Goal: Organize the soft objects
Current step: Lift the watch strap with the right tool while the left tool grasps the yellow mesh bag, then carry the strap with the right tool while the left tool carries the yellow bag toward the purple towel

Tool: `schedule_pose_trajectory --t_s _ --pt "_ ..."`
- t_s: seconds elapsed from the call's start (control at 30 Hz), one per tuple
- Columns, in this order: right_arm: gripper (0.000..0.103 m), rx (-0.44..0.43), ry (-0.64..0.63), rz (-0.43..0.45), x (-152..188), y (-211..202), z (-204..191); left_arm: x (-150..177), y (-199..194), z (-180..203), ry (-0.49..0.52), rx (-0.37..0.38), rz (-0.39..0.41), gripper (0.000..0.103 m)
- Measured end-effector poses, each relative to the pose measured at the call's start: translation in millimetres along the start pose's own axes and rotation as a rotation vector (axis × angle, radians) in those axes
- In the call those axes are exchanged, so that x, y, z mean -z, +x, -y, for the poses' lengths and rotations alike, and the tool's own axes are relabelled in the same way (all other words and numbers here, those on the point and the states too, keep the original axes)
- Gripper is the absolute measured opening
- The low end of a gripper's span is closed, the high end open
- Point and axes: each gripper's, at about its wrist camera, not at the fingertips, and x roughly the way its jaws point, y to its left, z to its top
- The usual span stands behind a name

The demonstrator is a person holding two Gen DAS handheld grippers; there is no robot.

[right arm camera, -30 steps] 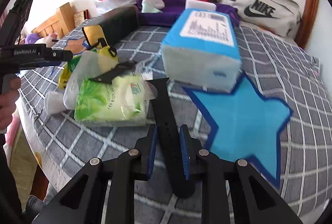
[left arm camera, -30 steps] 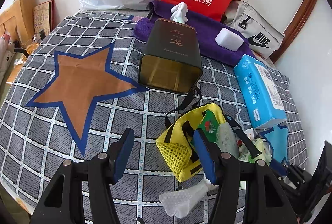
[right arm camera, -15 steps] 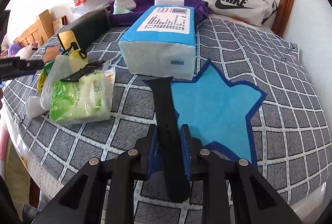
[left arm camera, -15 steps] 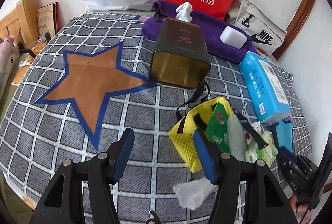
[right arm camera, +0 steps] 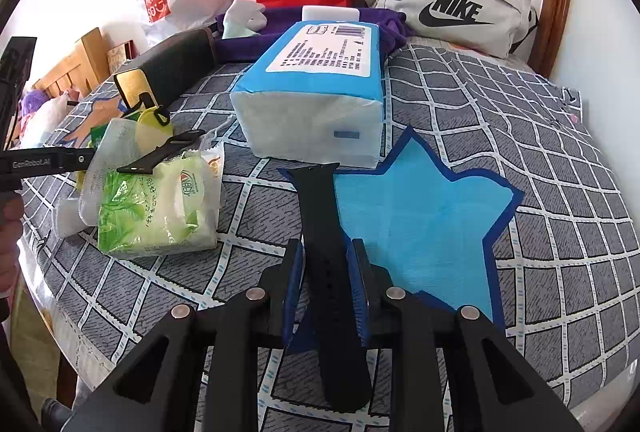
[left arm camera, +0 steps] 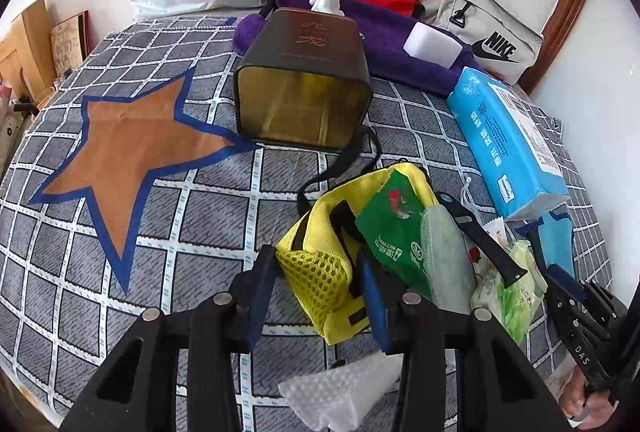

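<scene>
The right gripper (right arm camera: 323, 284) is clamped on a black watch strap (right arm camera: 320, 207), its blue pads pressed against both edges. Over the last second the strap's free end has swung off the bare checked bedspread (right arm camera: 560, 159) to the left edge of the blue star patch (right arm camera: 420, 216) in the centre of the right wrist view, which suggests the strap is being carried there to be set down.

The left gripper (left arm camera: 316, 296) holds nothing, its jaws well apart. It has moved forward, so that the mesh corner of the yellow pouch (left arm camera: 320, 272) now sits between its pads, low in the left wrist frame; a grasp on the pouch looks likely next.

The strap is smooth, flexible rubber with a row of holes, and tapers toward its rounded end. The pouch is soft yellow fabric with an open-weave mesh panel and a black cord, and a glossy green packet (left arm camera: 396, 232) pokes from its mouth. Right of it lies a crinkly pale-green wipes pack (left arm camera: 512, 292) with a second black strap piece (left arm camera: 480, 236) across it. Further up, a blue tissue brick (left arm camera: 508, 139) is squashy and rectangular. At frame centre a dark tin box (left arm camera: 304, 95) lies on its side, rigid, with a gold interior. An orange star patch (left arm camera: 132, 147) lies at left.
</scene>
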Motion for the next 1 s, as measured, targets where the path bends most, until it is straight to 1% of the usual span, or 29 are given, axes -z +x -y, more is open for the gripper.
schedule_pose_trajectory --t_s 0.03,0.07,0.17,0.27,0.33,0.4,0.53,0.63,0.83,0.93,1.0 --pt "0.024 -0.003 0.002 0.006 0.6 0.2 0.3 -0.6 0.1 -0.5 0.009 0.004 -0.003 0.034" --pt "0.024 -0.005 0.004 0.011 1.2 0.2 0.7 -1.4 -1.4 -1.6 0.010 0.003 -0.004 0.029" --pt "0.021 -0.010 0.008 0.010 0.6 -0.4 1.4 -4.6 -9.3 -11.6 -0.027 0.017 0.008 0.028" --pt "0.020 -0.029 0.044 -0.011 -3.9 -1.8 4.3 -7.0 -18.2 -19.7 -0.039 -0.015 0.025 0.028" --pt "0.020 -0.045 0.060 -0.016 -6.9 -3.9 5.0 -8.5 -25.6 -26.8 -0.056 -0.018 0.035 0.028" --pt "0.020 -0.042 0.056 -0.010 -9.9 -8.6 3.0 -10.3 -32.5 -33.9 -0.069 -0.026 0.048 0.028" --pt "0.020 -0.044 0.053 0.001 -17.4 -17.1 0.0 -17.0 -45.2 -46.3 -0.089 -0.074 0.072 0.027" --pt "0.020 -0.044 0.047 0.006 -22.8 -23.8 -2.6 -22.9 -50.7 -53.3 -0.103 -0.093 0.075 0.027" --pt "0.020 -0.063 0.037 0.032 -33.1 -43.1 -7.5 -31.5 -64.3 -58.3 -0.115 -0.083 0.103 0.027" --pt "0.020 -0.059 0.036 0.047 -40.3 -51.1 -6.7 -35.8 -70.7 -59.0 -0.121 -0.078 0.114 0.027" --pt "0.020 -0.059 0.040 0.056 -44.4 -55.1 -4.6 -41.0 -73.3 -58.0 -0.113 -0.102 0.118 0.027"
